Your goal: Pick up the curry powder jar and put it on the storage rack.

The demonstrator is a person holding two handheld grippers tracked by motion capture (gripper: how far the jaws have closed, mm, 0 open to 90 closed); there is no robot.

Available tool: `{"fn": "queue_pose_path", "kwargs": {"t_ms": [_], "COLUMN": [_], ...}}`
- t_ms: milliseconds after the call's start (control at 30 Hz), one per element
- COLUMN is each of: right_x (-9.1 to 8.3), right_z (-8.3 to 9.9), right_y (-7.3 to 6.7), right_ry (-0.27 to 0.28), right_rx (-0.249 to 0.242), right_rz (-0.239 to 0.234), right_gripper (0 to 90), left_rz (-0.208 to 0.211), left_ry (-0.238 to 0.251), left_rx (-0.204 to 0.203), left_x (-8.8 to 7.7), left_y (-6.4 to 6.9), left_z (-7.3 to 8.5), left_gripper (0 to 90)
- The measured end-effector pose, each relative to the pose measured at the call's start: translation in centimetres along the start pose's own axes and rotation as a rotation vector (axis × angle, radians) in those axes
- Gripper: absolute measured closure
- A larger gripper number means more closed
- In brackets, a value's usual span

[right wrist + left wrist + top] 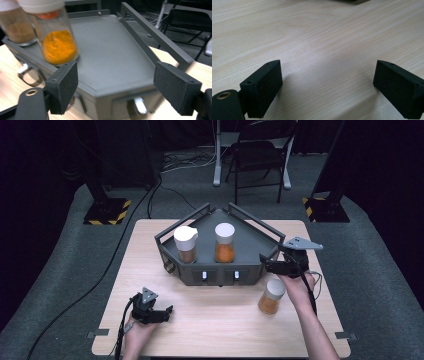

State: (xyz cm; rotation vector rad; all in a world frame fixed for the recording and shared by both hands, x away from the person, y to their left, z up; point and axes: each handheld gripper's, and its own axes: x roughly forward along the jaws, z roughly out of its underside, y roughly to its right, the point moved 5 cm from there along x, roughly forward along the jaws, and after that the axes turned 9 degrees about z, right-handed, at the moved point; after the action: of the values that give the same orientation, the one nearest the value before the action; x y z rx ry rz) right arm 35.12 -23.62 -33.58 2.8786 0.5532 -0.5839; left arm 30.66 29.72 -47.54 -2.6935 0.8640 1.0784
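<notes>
the left gripper is seen nearest, low on the table, held in the person's left hand. its jaws stand wide apart with nothing between them; in the left gripper view the pads hover over bare wood grain.

a little farther, near the table's right side, one jar with a white lid and orange powder stands on the wood, outside the tray. it is judged to be the jar left to load.

beyond it, the right gripper is held at the tray's right front corner, jaws partly open and empty. no jar is gripped.

on the tray, two jars are already set upright: an orange-filled jar at the middle and a brown-filled jar to its left, near each other but apart. loading is judged about two thirds done, with the right part of the tray floor free for the third jar.

view comparison: the high view gives the whole layout, including the loose jar and a chair on the floor past the table. the right gripper view gives the tray floor close up, its rail and a latch on the front wall, with the orange-filled jar just past the left pad. the picture is blurred there.
</notes>
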Motion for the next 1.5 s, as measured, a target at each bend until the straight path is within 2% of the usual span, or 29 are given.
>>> {"fn": "queue_pose_path", "kwargs": {"t_ms": [467,733,900,1167,1500], "right_x": [-1.7,-2.3,-2.7,-2.7,-2.4], "right_z": [5.2,8.3,10.0,12.5,15.3], "right_y": [3.2,4.1,4.7,4.6,3.9], "right_ry": [-0.017,-0.029,-0.036,-0.075,-0.118], "right_rx": [0.081,0.098,0.131,0.115,0.112], "right_rz": [0.064,0.115,0.14,0.181,0.185], "right_gripper": [18.7,18.7,18.7,18.6,18.6], "left_rz": [0.0,0.0,-0.001,-0.002,-0.003], "left_ry": [0.001,0.0,0.0,0.0,0.0], "left_rx": [0.0,0.0,0.0,-0.001,-0.002], "left_x": [0.0,0.0,0.0,0.0,0.0], "left_y": [0.0,0.0,0.0,0.0,0.1], "left_z": [0.0,0.0,0.0,0.0,0.0], "left_gripper": [8.5,8.5,8.5,8.4,8.4]}}
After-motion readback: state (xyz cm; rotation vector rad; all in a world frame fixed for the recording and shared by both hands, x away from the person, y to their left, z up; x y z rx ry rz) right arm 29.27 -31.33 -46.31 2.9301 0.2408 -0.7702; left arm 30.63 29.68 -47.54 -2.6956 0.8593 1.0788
